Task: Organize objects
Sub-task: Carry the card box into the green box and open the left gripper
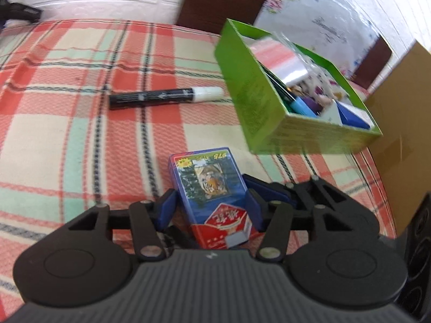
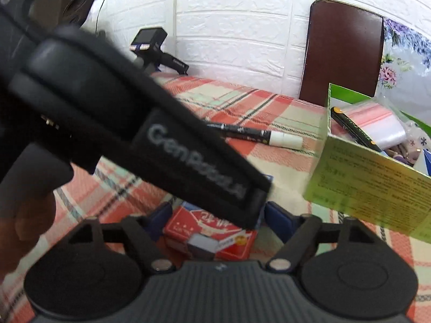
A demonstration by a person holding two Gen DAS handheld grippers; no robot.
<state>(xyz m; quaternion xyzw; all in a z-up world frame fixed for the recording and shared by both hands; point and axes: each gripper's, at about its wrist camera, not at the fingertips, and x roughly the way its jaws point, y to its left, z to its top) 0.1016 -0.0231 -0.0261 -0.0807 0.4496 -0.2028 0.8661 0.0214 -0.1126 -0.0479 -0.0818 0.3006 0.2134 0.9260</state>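
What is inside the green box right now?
The green box holds a clear zip bag, a black pen and small blue items. Whatever lies beneath them is covered.

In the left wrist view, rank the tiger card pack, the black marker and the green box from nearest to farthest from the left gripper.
1. Blue-and-red tiger card pack: between the left gripper's fingers.
2. Green cardboard box: ahead, right.
3. Black marker with white cap: ahead, left; too close to the box to call.

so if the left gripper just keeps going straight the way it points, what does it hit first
Probably the card box: it already lies between the left gripper's open fingers, on the plaid cloth. Further along that line is bare cloth; the marker and green box lie off to either side.
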